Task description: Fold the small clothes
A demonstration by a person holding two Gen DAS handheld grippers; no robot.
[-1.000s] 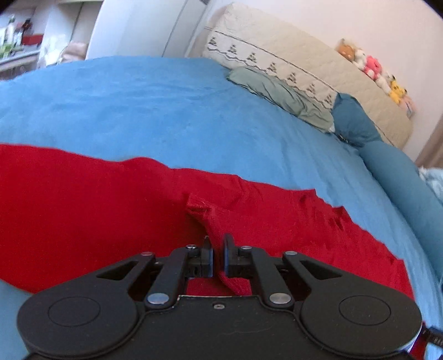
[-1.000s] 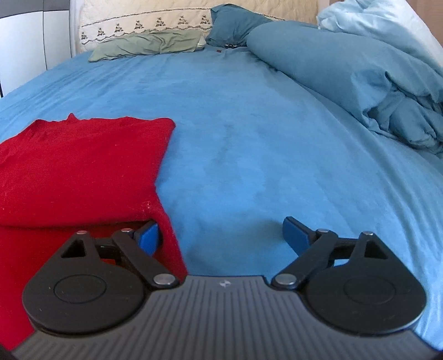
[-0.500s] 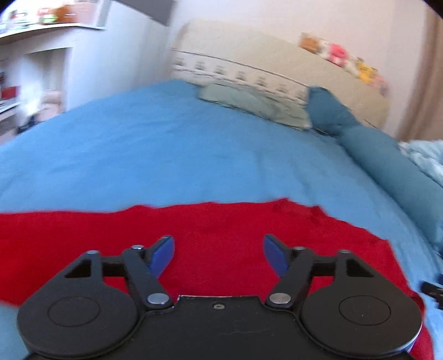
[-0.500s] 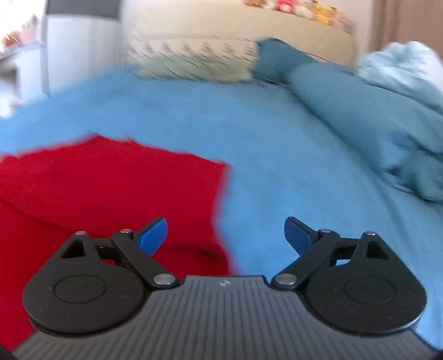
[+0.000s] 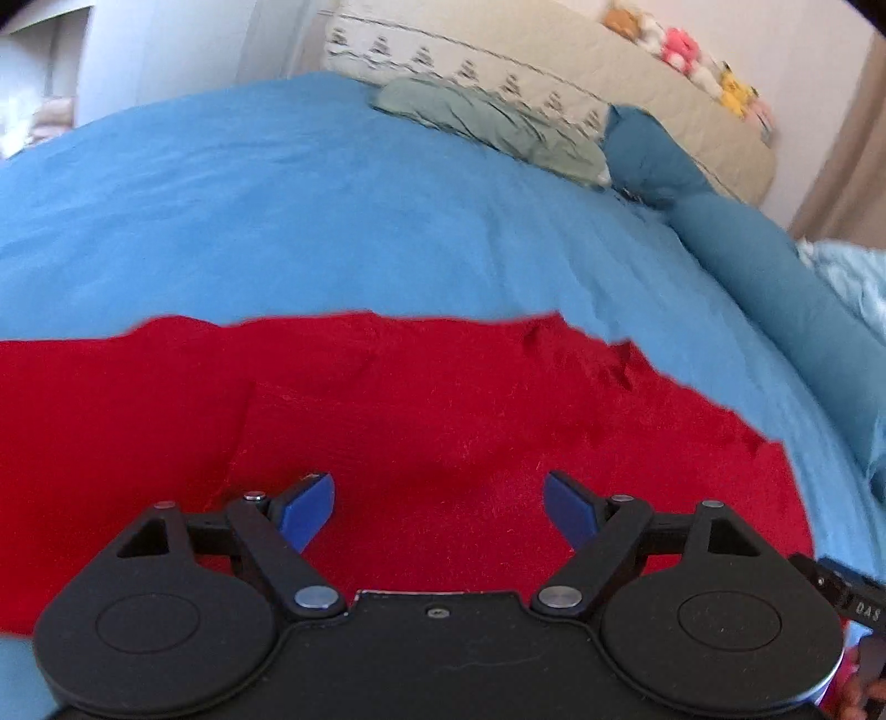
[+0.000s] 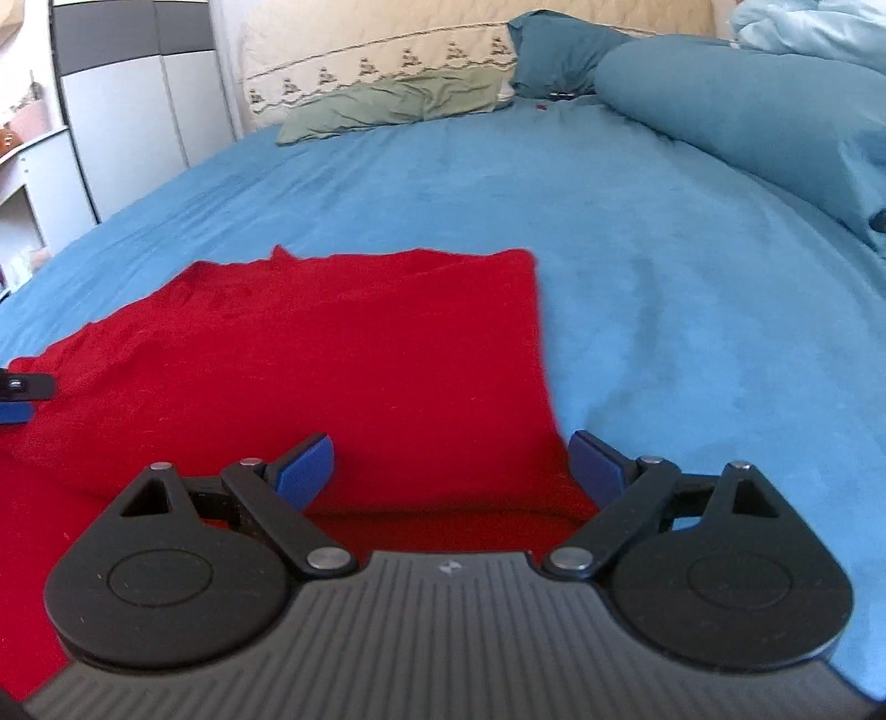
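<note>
A red garment point(image 5: 443, 421) lies flat and folded over on the blue bedsheet point(image 5: 277, 221). My left gripper point(image 5: 440, 507) is open and empty, just above the garment's near part. In the right wrist view the same red garment point(image 6: 332, 360) shows a folded top layer with a straight right edge. My right gripper point(image 6: 451, 465) is open and empty, over the garment's near right corner. The tip of the left gripper shows at the left edge of the right wrist view point(image 6: 22, 393).
A green-grey pillowcase point(image 5: 493, 127) and a beige embroidered pillow point(image 5: 554, 72) lie at the head of the bed. A teal bolster point(image 5: 775, 277) and a light blue duvet point(image 6: 775, 111) lie along the right side. Plush toys point(image 5: 681, 50) sit on the headboard. A white wardrobe point(image 6: 127, 105) stands to the left.
My left gripper has let go of the pinched red fabric and opened wide. The fold now lies flat. Both grippers have lifted and shifted slightly over the garment.
</note>
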